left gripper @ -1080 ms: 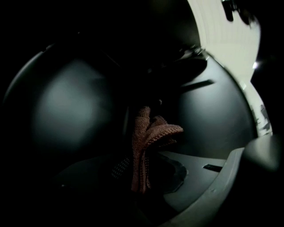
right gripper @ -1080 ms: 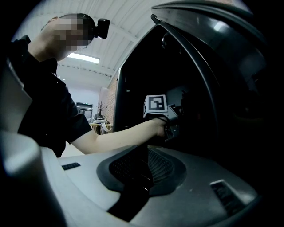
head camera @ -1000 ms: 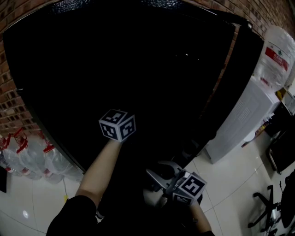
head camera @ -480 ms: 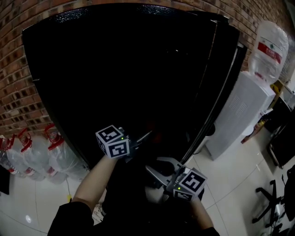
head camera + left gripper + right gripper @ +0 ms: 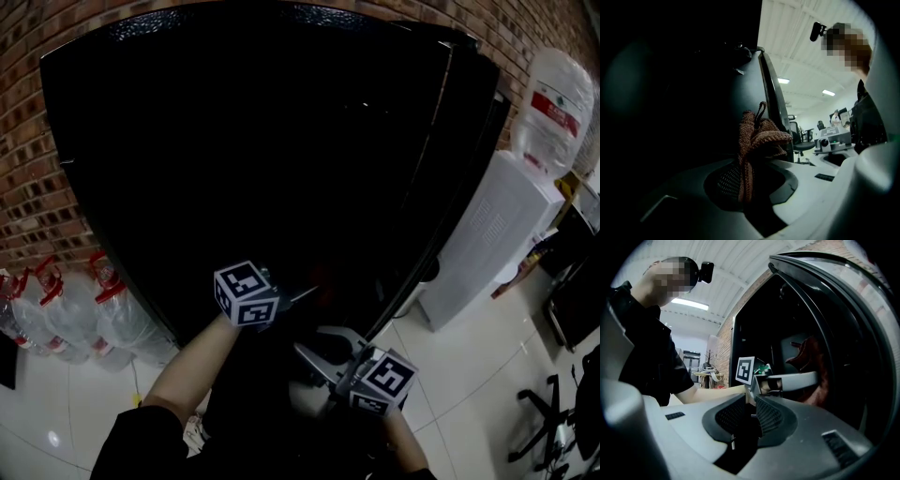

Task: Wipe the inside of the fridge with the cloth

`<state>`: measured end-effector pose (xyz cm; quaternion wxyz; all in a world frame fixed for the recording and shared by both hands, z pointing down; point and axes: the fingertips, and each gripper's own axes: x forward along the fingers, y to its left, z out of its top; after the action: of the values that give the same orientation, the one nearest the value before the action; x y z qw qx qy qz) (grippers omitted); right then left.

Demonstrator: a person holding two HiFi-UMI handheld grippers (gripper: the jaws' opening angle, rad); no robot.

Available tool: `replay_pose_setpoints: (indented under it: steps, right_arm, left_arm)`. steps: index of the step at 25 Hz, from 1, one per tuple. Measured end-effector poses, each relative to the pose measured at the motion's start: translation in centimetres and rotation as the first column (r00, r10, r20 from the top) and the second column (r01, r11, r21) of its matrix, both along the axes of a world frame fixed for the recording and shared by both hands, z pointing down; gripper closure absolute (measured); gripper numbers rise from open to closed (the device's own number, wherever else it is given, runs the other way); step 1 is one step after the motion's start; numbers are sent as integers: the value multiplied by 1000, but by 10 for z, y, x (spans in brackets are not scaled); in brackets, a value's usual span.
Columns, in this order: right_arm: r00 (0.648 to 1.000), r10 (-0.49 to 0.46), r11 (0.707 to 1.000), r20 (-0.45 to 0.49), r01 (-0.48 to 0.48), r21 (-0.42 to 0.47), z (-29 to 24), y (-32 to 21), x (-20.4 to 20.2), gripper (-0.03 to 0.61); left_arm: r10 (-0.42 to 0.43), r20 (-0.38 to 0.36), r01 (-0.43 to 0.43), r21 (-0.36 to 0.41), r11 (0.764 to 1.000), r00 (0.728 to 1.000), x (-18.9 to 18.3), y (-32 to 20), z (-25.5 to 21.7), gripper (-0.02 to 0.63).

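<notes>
Left gripper [image 5: 744,171] is clamped on the cloth [image 5: 758,138], a reddish-brown knitted rag. Its folds bunch up beyond the jaw tips, and a thin dark loop stands up from its top. In the head view this gripper, carried on a bare forearm [image 5: 192,361], reaches toward the lower part of the open black fridge [image 5: 234,141]. That puts the cloth at the fridge's opening, low down and nearer the fridge's right-hand edge than its left. The fridge's interior is almost wholly dark, so whether the cloth touches any inner surface cannot be told. The right gripper [image 5: 751,401] sits in front of the fridge, below and just right of the left one. Its jaws are drawn together with nothing between them. Its own view looks across at the left gripper, with the cloth showing dark red beyond it against the fridge's black inside. Just to the right of the fridge stands a white water dispenser [image 5: 487,244] with a large clear bottle [image 5: 553,103] upside down on top. To the left of the fridge, clear water jugs [image 5: 66,319] with red caps are clustered on the pale tiled floor [image 5: 469,375]. Behind the fridge and to its left is a brick wall [image 5: 28,169].
</notes>
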<state>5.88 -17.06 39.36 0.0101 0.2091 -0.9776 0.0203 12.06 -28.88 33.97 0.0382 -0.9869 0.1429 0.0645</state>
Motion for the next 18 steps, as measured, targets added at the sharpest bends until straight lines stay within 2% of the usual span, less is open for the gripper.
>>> replay_pose_setpoints:
  steps: [3, 5, 10, 14, 18]
  right_arm:
    - [1000, 8, 1000, 0, -8, -17, 2, -7, 4, 506]
    - [1000, 14, 1000, 0, -14, -23, 3, -13, 4, 506]
    - [1000, -3, 1000, -3, 3, -19, 3, -19, -2, 506]
    - [1000, -6, 1000, 4, 6, -23, 3, -21, -5, 506]
    - [1000, 2, 1000, 14, -2, -31, 5, -23, -2, 506]
  left_arm:
    - [-39, 67, 35, 62, 997, 997, -3, -11, 5, 541]
    - [-42, 85, 36, 75, 997, 996, -4, -16, 6, 541]
    - [-105, 90, 97, 85, 992, 990, -10, -31, 10, 541]
    - [-156, 77, 152, 55, 987, 985, -15, -53, 11, 541]
    - [-244, 76, 242, 43, 969, 967, -22, -77, 12, 541]
